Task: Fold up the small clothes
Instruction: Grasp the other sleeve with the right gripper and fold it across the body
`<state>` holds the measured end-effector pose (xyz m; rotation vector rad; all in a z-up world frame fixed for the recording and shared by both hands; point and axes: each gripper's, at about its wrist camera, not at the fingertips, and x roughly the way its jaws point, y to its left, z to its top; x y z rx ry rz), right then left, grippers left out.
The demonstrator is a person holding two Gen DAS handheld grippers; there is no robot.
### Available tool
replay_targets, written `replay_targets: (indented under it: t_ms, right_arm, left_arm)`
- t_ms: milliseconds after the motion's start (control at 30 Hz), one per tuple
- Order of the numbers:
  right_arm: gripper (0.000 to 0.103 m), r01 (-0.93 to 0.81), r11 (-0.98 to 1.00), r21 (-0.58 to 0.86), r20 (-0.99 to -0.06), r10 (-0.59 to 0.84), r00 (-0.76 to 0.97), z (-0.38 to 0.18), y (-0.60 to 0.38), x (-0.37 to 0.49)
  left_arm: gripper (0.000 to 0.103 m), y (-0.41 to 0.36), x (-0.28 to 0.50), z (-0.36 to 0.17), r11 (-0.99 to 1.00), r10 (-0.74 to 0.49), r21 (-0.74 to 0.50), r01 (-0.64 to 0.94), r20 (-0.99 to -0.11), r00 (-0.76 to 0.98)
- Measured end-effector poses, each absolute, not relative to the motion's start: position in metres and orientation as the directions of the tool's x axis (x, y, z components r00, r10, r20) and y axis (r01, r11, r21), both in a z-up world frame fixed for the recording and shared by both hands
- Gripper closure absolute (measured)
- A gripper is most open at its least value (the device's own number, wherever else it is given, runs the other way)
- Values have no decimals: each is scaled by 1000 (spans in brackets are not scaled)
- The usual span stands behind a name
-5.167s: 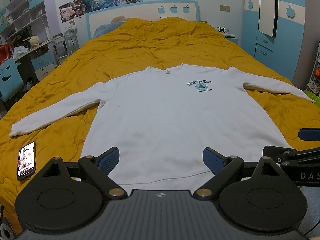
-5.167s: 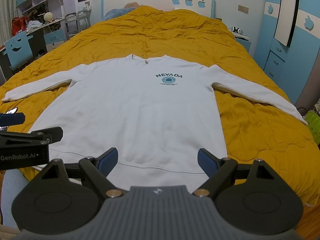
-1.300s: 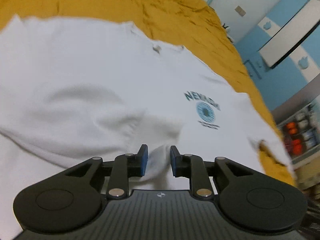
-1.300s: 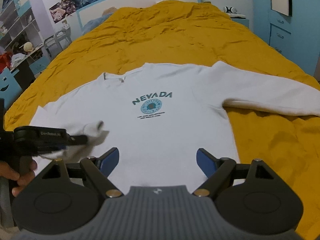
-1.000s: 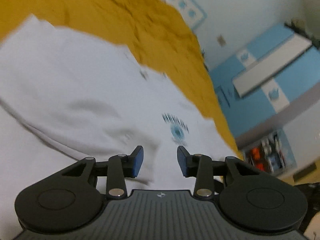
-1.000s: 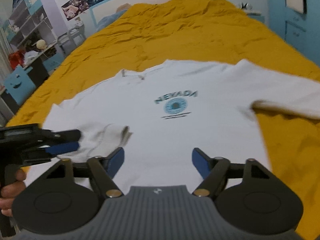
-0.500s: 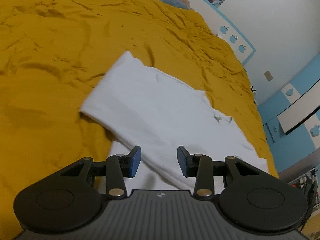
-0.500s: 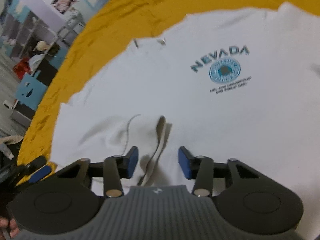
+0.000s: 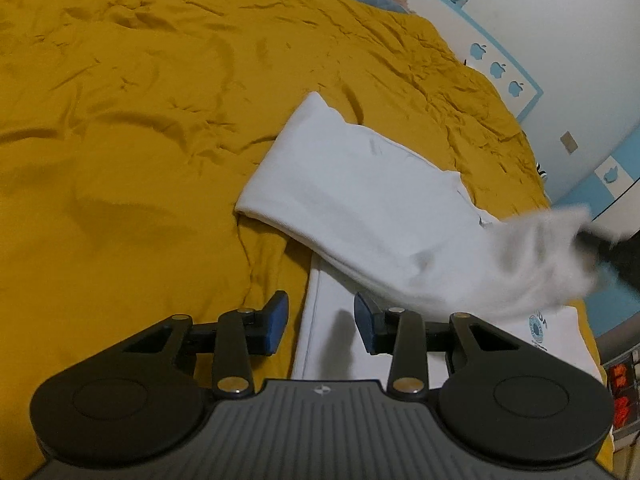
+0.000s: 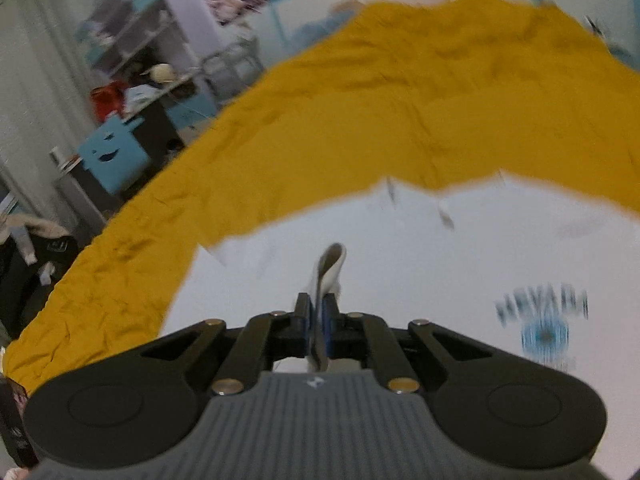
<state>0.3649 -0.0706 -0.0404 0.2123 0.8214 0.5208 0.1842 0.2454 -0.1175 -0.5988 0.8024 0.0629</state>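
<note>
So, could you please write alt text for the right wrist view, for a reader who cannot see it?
The right gripper is shut on a sleeve cuff of a white sweatshirt with a blurred blue chest print. The sweatshirt lies on a mustard yellow bedspread, with cluttered shelves and a desk blurred beyond.

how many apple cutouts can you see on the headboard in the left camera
3: apple cutouts in a row along the headboard, the first, the second, the third. More may be hidden.

Lifted end of the white sweatshirt (image 9: 536, 256) smeared by motion, dark shape beyond it unreadable, chest print (image 10: 544, 320) blurred past reading, cuff (image 10: 326, 276) partly hidden inside the right tool (image 10: 316, 330)
</note>
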Motion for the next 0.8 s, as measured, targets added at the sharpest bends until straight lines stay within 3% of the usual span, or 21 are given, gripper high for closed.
replay_targets:
  t_ms: [333, 433, 667, 733, 800]
  right_arm:
    - [103, -451, 822, 348, -515, 569, 641, 65, -60, 404]
    - [103, -453, 826, 335, -489, 563, 666, 85, -67, 410]
    - [103, -447, 830, 333, -448, 556, 700, 106, -92, 415]
    - [103, -424, 840, 338, -439, 539, 719, 106, -107, 414]
    - [103, -384, 858, 341, -448, 507, 737, 99, -127, 414]
  left_arm:
    - [57, 237, 211, -118, 871, -176, -437, -225, -704, 688]
    - [47, 236, 229, -121, 875, -204, -442, -195, -704, 681]
    - [47, 225, 271, -132, 914, -139, -358, -192, -719, 681]
    - [67, 220, 275, -134, 931, -112, -316, -181, -720, 685]
    - [77, 222, 274, -137, 927, -102, -320, -196, -718, 688]
